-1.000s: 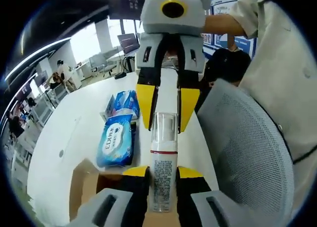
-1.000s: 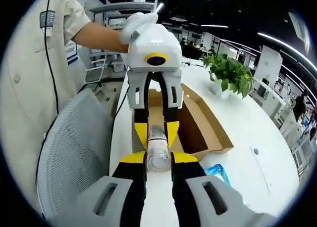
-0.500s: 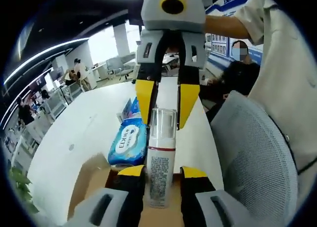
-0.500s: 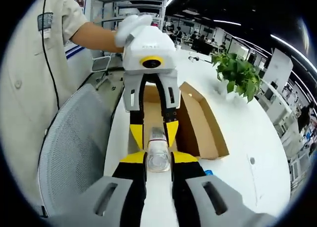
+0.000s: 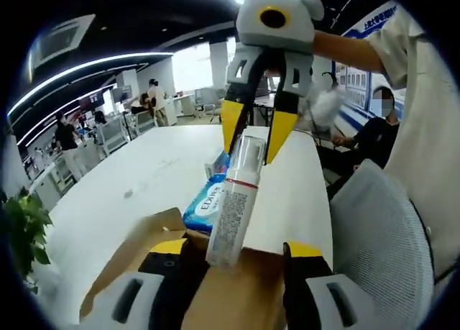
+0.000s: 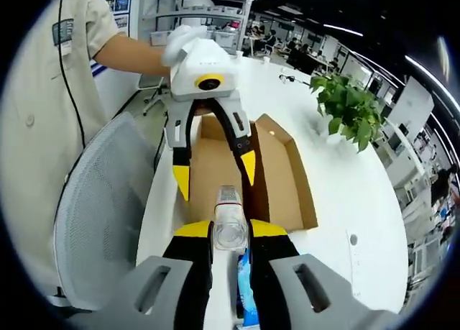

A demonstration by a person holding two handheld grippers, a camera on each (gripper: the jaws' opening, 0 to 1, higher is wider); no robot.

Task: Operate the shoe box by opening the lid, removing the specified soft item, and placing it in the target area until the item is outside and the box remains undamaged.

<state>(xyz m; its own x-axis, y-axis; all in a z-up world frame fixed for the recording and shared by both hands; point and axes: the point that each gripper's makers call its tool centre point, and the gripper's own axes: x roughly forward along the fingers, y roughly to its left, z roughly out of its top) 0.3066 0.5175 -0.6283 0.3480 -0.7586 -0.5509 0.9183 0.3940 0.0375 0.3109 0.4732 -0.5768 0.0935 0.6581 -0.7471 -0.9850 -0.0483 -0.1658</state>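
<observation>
Since the left hand-held gripper (image 6: pixel 213 177) has spread wide and let go, the bottle (image 5: pixel 234 199) now hangs clamped only in the right hand-held gripper (image 5: pixel 253 139) | handover done, bottle above open shoe box (image 6: pixel 284 179) | white surface (image 5: pixel 136 193), wipes pack (image 5: pixel 205 206), office behind at upper left.

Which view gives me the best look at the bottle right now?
The left gripper view: the bottle shows side-on, clear cap to printed label, with the right gripper closed on its cap. The right gripper view looks end-on down the bottle, label hidden.
</observation>
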